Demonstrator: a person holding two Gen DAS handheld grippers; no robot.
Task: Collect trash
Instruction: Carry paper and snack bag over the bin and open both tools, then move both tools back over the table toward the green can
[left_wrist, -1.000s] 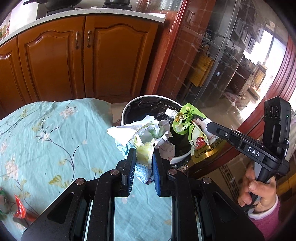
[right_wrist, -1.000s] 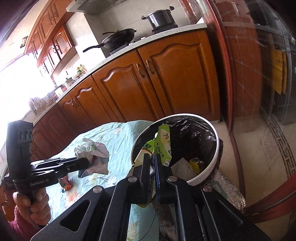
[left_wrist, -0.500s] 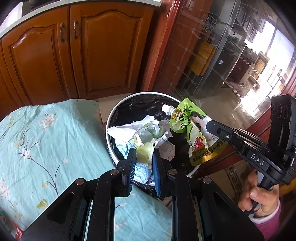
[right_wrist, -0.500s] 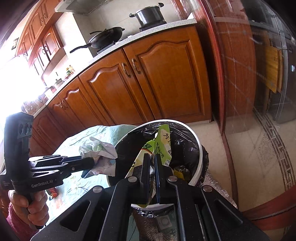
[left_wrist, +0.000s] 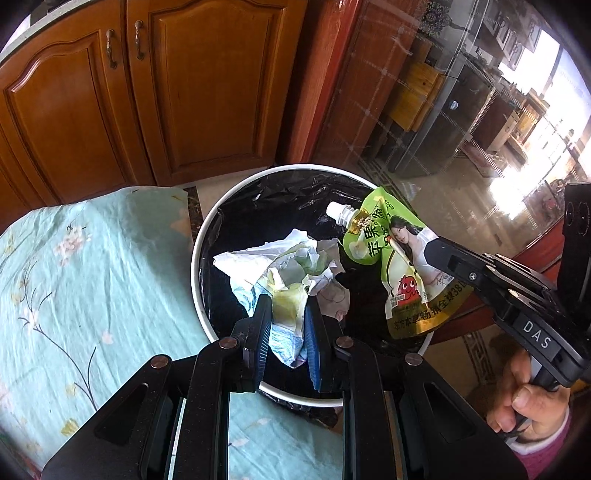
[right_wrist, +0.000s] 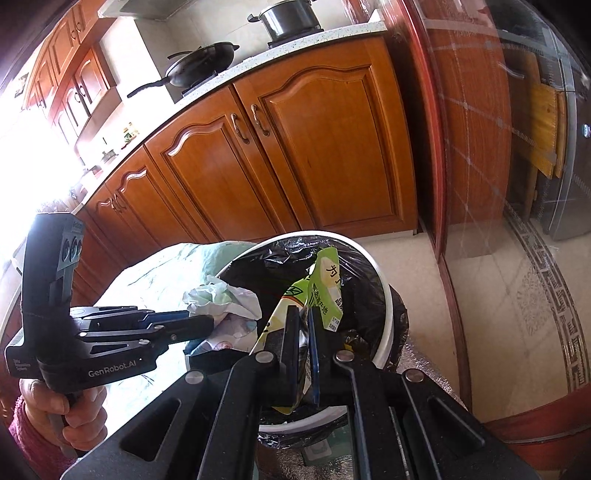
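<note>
A white-rimmed trash bin (left_wrist: 199, 258) lined with a black bag stands beside the table; it also shows in the right wrist view (right_wrist: 384, 295). My left gripper (left_wrist: 287, 317) is shut on crumpled tissue paper (left_wrist: 284, 266) and holds it over the bin's mouth. My right gripper (right_wrist: 302, 317) is shut on a green drink pouch (right_wrist: 327, 284) with a white spout, also above the bin. In the left wrist view the pouch (left_wrist: 391, 258) hangs at the bin's right side. In the right wrist view the tissue (right_wrist: 225, 299) sits over the bin's left rim.
The table with a light blue floral cloth (left_wrist: 74, 280) lies left of the bin. Wooden kitchen cabinets (right_wrist: 295, 147) stand behind, with a pan (right_wrist: 199, 66) and a pot (right_wrist: 288, 18) on the counter. A tiled floor (right_wrist: 498, 295) lies to the right.
Both grippers have moved forward off the table and now hold the tissue and the pouch over the bin's opening. Both stay shut on their items.
</note>
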